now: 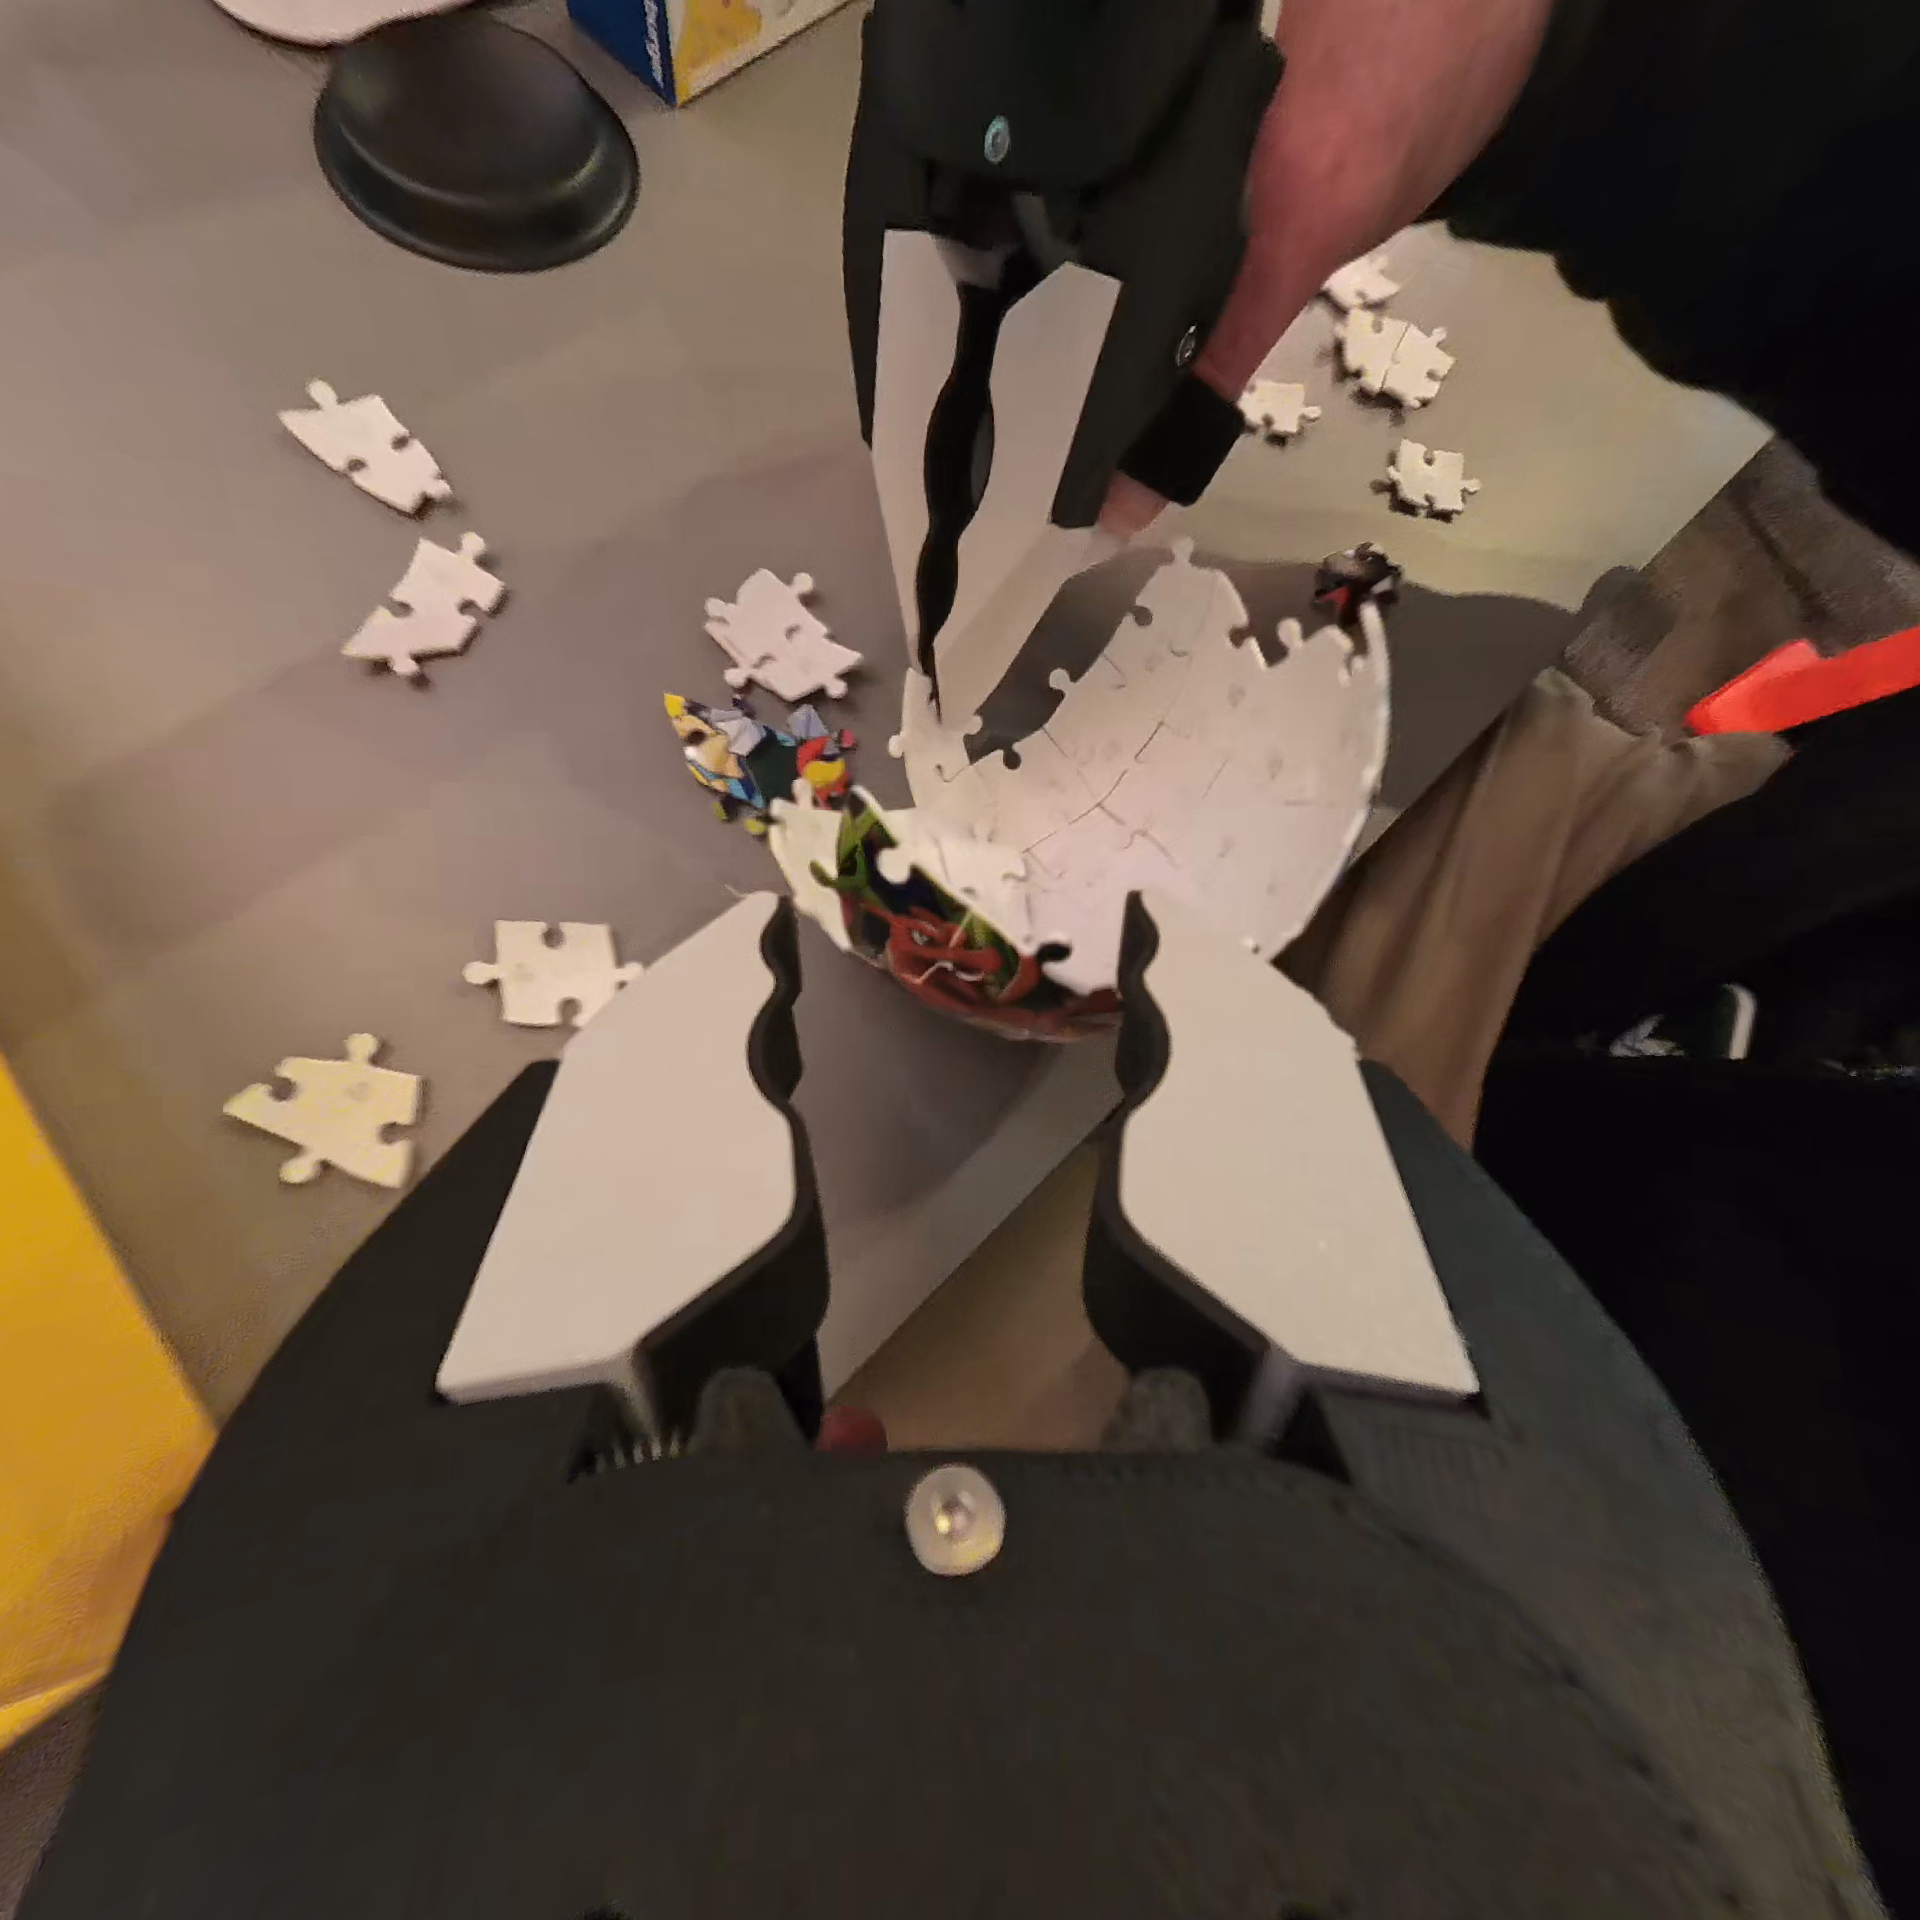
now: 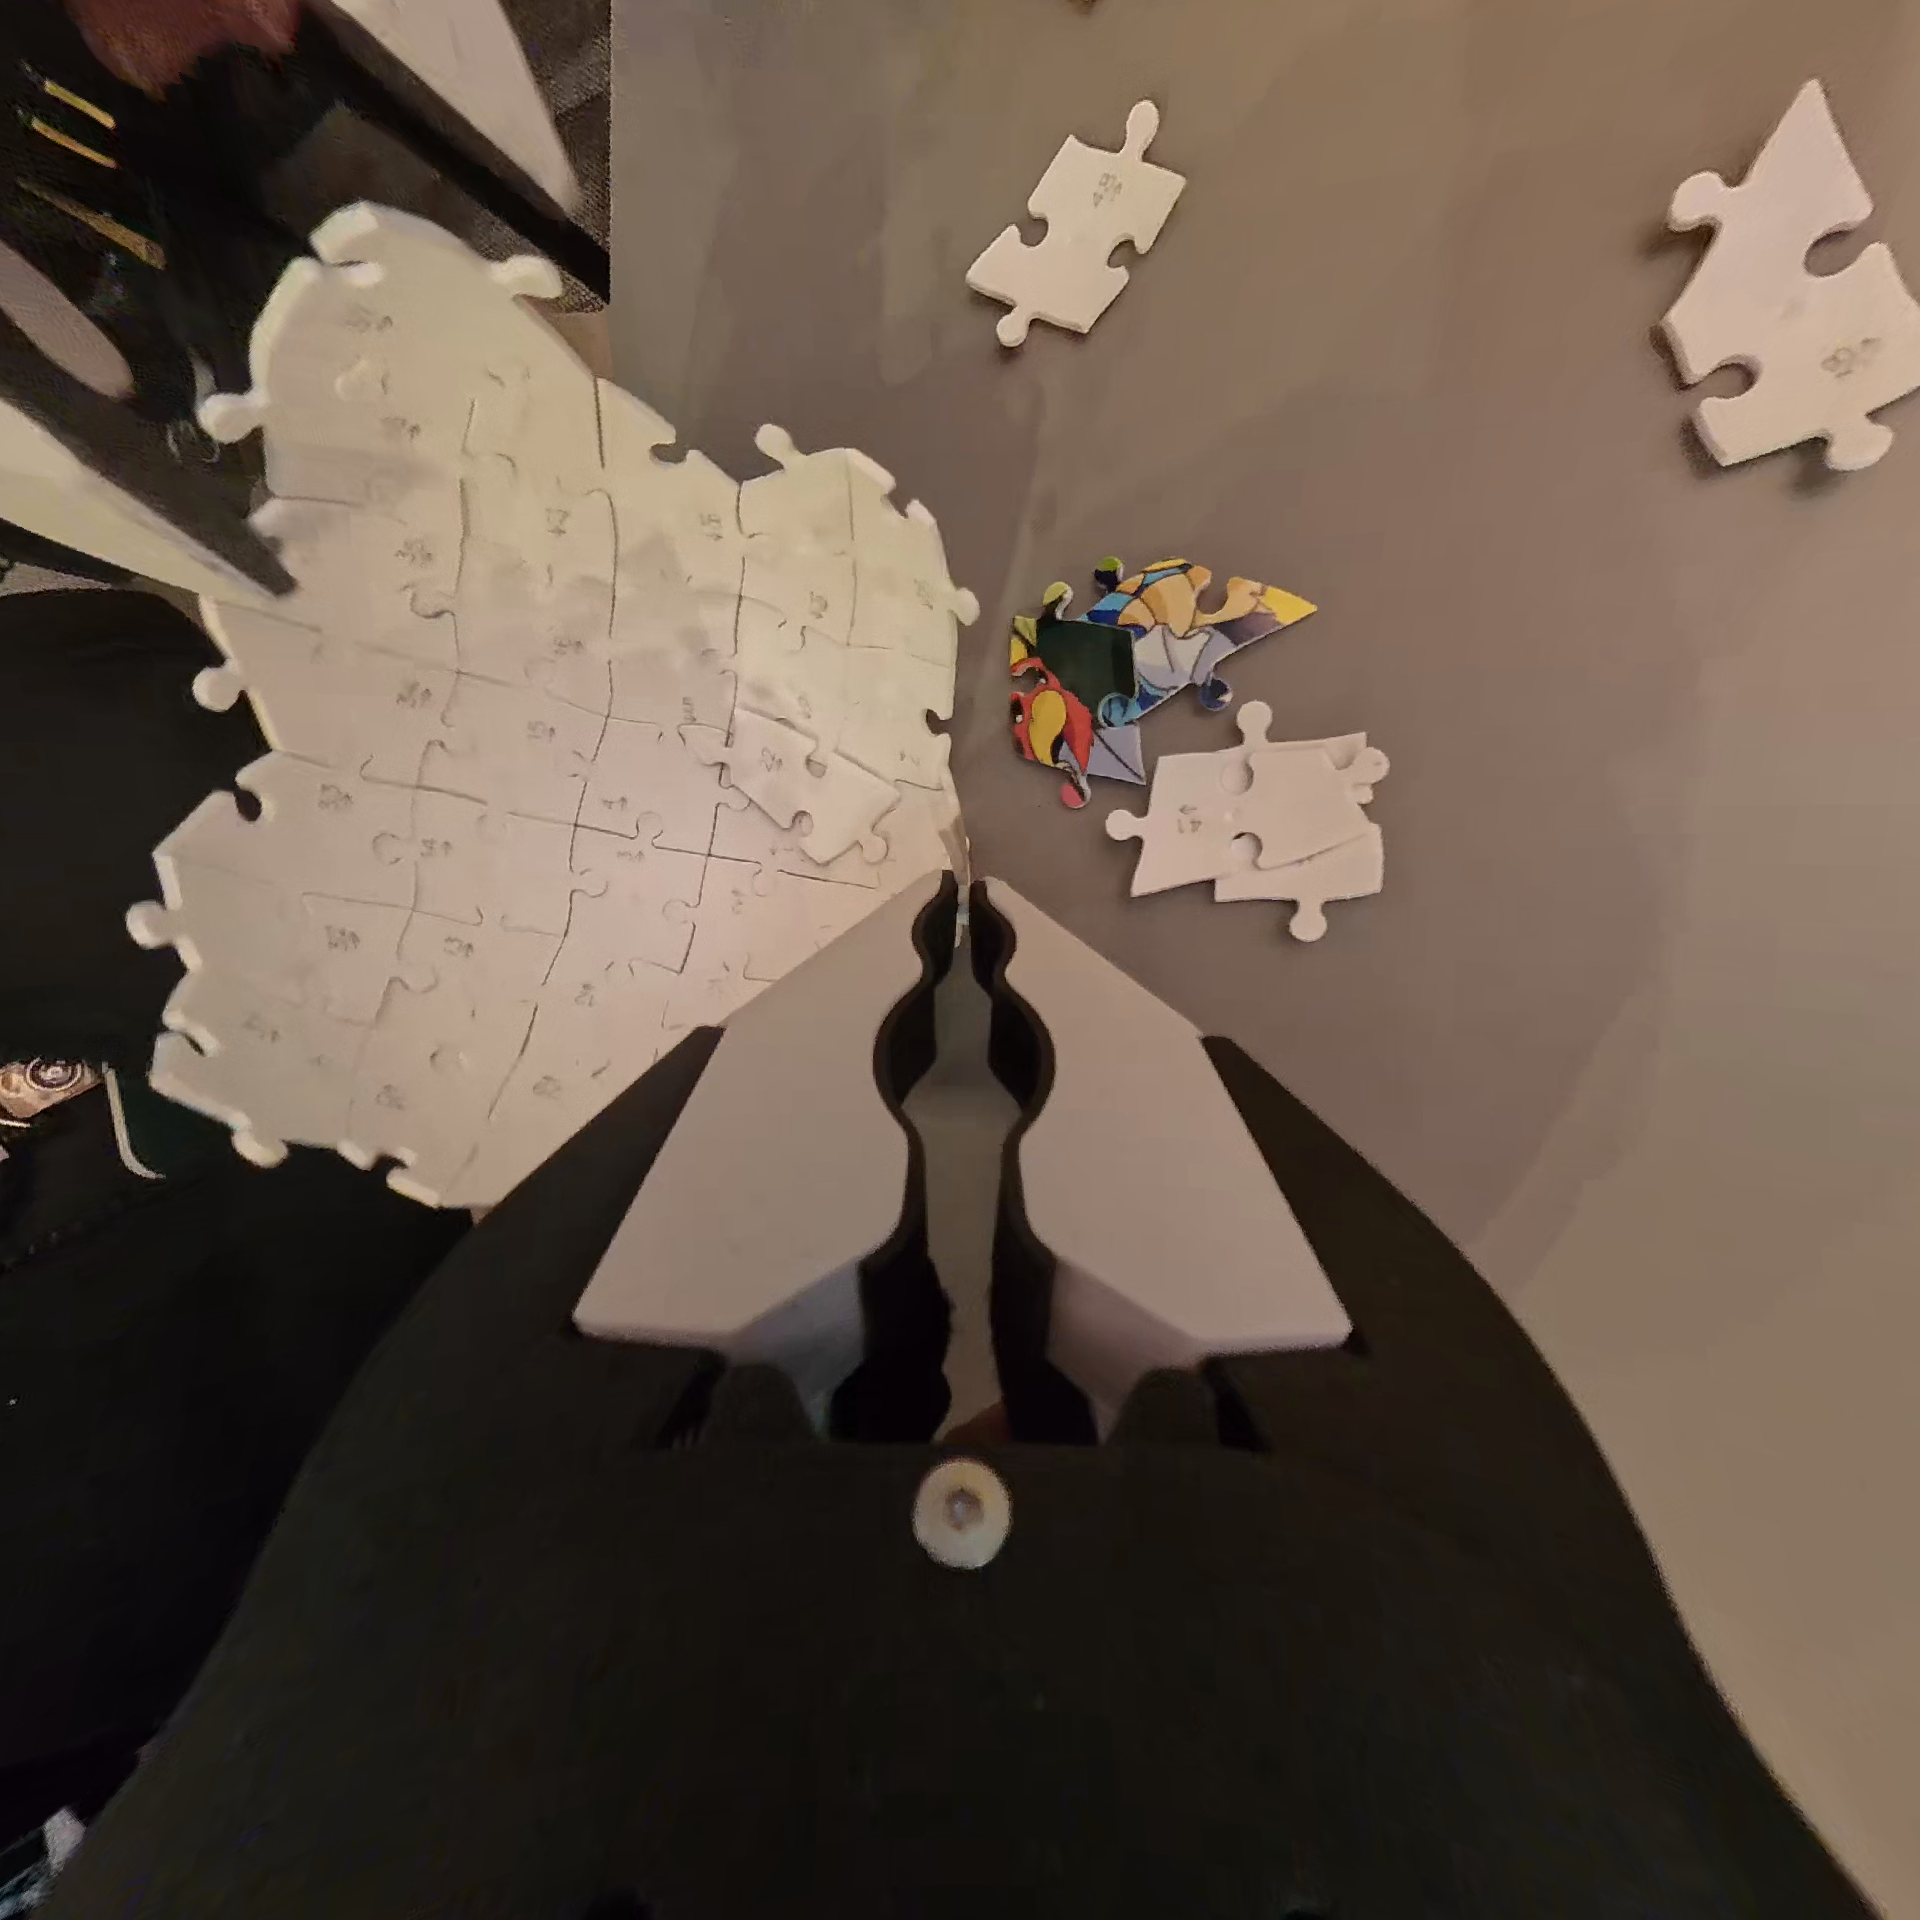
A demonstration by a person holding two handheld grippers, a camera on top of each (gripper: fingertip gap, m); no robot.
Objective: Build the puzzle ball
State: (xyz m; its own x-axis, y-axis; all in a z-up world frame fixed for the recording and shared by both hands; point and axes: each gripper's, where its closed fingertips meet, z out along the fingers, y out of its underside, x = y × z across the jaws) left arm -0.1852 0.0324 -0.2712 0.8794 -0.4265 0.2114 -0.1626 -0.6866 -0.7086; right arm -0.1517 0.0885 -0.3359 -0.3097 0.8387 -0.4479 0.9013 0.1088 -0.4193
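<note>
The half-built puzzle ball point(image 1: 1164, 769) is a curved white shell of joined pieces with a coloured outside, held over the grey table's front edge. It fills the left of the right wrist view point(image 2: 520, 727). My right gripper point(image 2: 961, 899) is shut on the shell's rim, and it comes down from the top of the left wrist view point(image 1: 928, 696). My left gripper point(image 1: 956, 920) is open at the shell's near side, its right fingertip point(image 1: 1138, 935) in front of the shell. I cannot tell whether it touches.
Several loose white pieces point(image 1: 364, 447) lie on the grey table point(image 1: 260, 810), with a coloured joined cluster point(image 1: 758, 758) point(image 2: 1132, 665) beside the shell. A black dome stand point(image 1: 473, 145) and a blue and yellow box point(image 1: 707, 42) stand at the back. A person's hand point(image 1: 1351, 156) holds the right gripper. The left gripper's tips are roughly 10 cm from the right gripper's.
</note>
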